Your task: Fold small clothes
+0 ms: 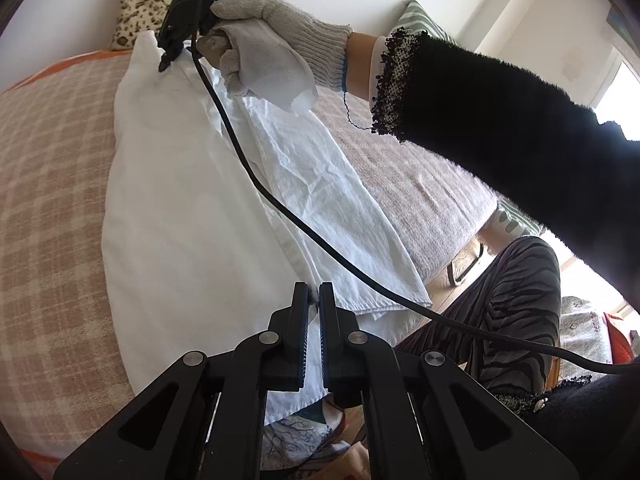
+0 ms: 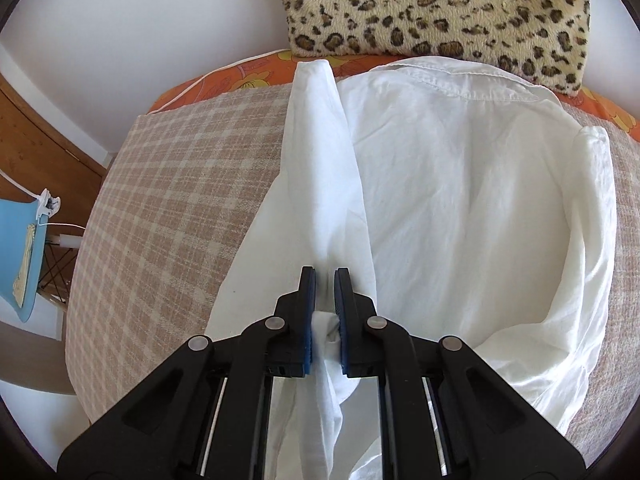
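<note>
A white shirt [image 1: 180, 208] lies on a beige checked blanket [image 1: 52, 184]. My left gripper [image 1: 314, 304] is shut on the shirt's near edge, with cloth hanging down between the fingers. In the left wrist view the right gripper [image 1: 170, 54], held by a gloved hand [image 1: 276, 40], pinches the shirt's far end. In the right wrist view my right gripper [image 2: 325, 292] is shut on a folded strip of the white shirt [image 2: 460, 200], whose collar [image 2: 460, 80] lies at the far side.
A leopard-print pillow [image 2: 440, 12] leans on the wall beyond the shirt. A black cable [image 1: 320, 240] runs across the shirt. A blue chair [image 2: 20, 248] stands at the left. The person's striped trouser leg [image 1: 516, 304] is at the right.
</note>
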A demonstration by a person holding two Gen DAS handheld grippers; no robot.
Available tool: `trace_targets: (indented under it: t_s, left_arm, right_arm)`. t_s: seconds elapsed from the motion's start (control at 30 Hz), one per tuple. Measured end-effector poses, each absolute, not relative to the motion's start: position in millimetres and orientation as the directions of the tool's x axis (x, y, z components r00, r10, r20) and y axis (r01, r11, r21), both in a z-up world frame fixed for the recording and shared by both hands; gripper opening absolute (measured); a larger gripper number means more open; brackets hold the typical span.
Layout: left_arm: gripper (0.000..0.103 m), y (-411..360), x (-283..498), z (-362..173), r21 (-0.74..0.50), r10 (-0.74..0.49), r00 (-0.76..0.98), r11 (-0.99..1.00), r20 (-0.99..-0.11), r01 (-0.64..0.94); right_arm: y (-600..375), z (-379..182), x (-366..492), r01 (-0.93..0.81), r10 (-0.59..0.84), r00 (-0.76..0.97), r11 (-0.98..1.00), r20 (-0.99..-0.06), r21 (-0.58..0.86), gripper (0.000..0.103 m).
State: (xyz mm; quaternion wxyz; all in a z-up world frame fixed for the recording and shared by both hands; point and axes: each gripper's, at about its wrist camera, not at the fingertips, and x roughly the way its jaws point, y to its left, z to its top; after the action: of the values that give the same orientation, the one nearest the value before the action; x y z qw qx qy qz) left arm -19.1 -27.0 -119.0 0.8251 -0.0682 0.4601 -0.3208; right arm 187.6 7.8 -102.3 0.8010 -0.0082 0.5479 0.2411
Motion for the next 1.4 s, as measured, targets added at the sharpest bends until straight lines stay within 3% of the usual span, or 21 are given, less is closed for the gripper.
trace_targets:
  t_s: [0.2, 0.27, 0.33, 0.37, 0.53, 0.7, 0.83, 0.87, 0.9, 0.93, 1.23, 1.4]
  left_arm:
    - [0.012, -17, -40, -113, -0.43, -0.615, 0.337, 0.763, -0.713, 0.483]
    - [0.017, 2, -48, -101, -0.413, -0.607, 0.404, 0.78, -0.685, 0.47]
    - [0.042, 27, -50, -93, -0.381, -0.557, 0.502, 0.827, -0.662, 0.415]
    - [0.044, 40, -46, -95, -0.386, -0.532, 0.535, 0.846, -0.656, 0.368]
    - [0.044, 76, -23, -128, -0.484, -0.494, 0.5, 0.86, -0.711, 0.161]
    - [0.044, 73, -16, -154, -0.561, -0.548, 0.415, 0.821, -0.727, 0.102]
    - [0.039, 76, -18, -159, -0.606, -0.583, 0.424, 0.789, -0.693, 0.095]
    - [0.031, 78, -18, -160, -0.609, -0.585, 0.422, 0.788, -0.692, 0.094]
    - [0.013, 79, -18, -162, -0.61, -0.589, 0.409, 0.787, -0.697, 0.094]
    - [0.01, 82, -20, -164, -0.597, -0.576, 0.409, 0.797, -0.708, 0.091]
    - [0.005, 71, -39, -164, -0.521, -0.525, 0.44, 0.842, -0.729, 0.141]
    - [0.005, 68, -44, -158, -0.486, -0.507, 0.443, 0.857, -0.739, 0.17]
  right_arm:
    - [0, -108, 188, -0.413, 0.347, 0.285, 0.885, -0.893, 0.212, 0.011]
    - [-2, -102, 187, -0.42, 0.316, 0.291, 0.89, -0.903, 0.177, 0.023]
    - [-7, -90, 184, -0.421, 0.275, 0.336, 0.899, -0.901, 0.117, 0.037]
    - [-9, -80, 181, -0.422, 0.259, 0.375, 0.903, -0.89, 0.085, 0.043]
    - [-6, -38, 165, -0.479, 0.338, 0.451, 0.873, -0.826, 0.096, 0.043]
    - [33, -50, 159, -0.556, 0.373, 0.396, 0.825, -0.839, 0.104, 0.043]
    - [53, -74, 164, -0.556, 0.353, 0.368, 0.825, -0.86, 0.1, 0.043]
    - [55, -80, 163, -0.551, 0.344, 0.365, 0.829, -0.865, 0.097, 0.042]
    - [56, -86, 165, -0.543, 0.332, 0.363, 0.834, -0.871, 0.091, 0.042]
    - [58, -91, 168, -0.537, 0.319, 0.365, 0.84, -0.875, 0.082, 0.041]
    - [67, -127, 183, -0.494, 0.201, 0.432, 0.868, -0.879, -0.044, 0.039]
    - [64, -111, 182, -0.486, 0.214, 0.417, 0.874, -0.883, -0.018, 0.039]
